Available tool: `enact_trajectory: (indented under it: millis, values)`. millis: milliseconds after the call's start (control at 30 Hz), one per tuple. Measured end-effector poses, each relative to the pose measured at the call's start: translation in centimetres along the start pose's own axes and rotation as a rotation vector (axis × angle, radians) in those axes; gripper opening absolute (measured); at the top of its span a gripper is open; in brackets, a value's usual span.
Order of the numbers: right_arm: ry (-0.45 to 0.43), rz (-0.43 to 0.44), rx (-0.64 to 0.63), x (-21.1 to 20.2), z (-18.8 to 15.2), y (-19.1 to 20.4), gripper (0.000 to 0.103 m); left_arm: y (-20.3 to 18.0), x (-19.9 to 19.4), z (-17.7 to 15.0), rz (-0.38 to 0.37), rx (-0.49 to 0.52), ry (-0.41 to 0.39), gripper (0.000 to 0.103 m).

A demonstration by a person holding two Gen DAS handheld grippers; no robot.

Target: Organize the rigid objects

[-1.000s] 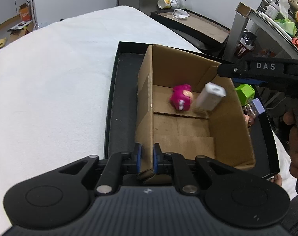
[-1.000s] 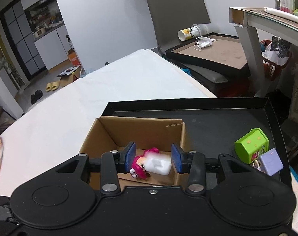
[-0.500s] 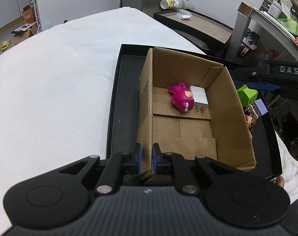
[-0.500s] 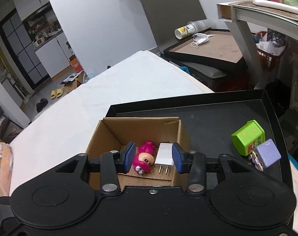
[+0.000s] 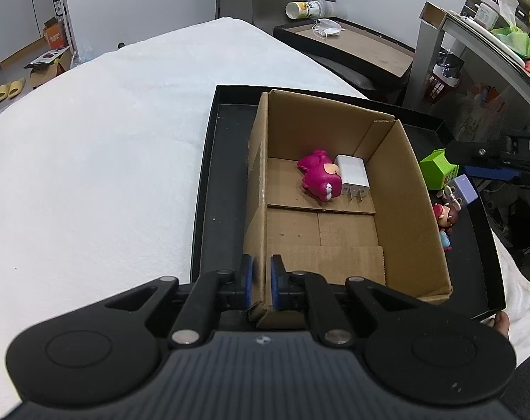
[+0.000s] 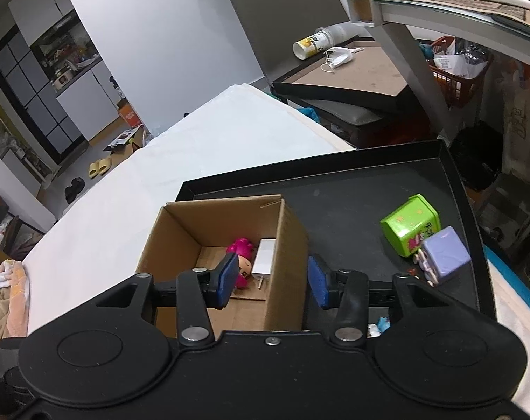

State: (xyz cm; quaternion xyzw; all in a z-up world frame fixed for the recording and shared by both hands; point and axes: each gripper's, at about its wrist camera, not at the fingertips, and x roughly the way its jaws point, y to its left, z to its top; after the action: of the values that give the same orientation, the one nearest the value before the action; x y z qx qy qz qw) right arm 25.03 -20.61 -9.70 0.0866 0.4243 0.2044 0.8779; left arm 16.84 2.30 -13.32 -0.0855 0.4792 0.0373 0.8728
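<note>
The left gripper (image 5: 261,285) is clamping the near left wall of the cardboard box (image 5: 405,189), likely to steady it on the black tray (image 5: 226,161) while items go in. The right gripper (image 6: 272,281) is hanging wide apart and empty above the box's right wall, apparently free for the next pick. In the box: one pink toy (image 5: 317,176) and one white charger (image 5: 352,173), lying touching at the far end. On the tray beside the box: one green block (image 6: 410,224), one purple cube (image 6: 445,253), and small figures, at least two, count unclear.
</note>
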Motion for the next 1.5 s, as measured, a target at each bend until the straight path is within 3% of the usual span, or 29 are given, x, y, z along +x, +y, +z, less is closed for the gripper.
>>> enact_trajectory:
  millis: [600,1500]
  values:
    - [0.074,-0.043,0.011,-1.3,-0.9,-4.0,0.062,-0.5,0.3,-0.4,0.034,0.008,0.016,0.009]
    - [0.167,-0.088,0.124,-0.4,-1.8,-11.4,0.064,-0.7,0.2,-0.2,0.047,0.007,0.007,0.009]
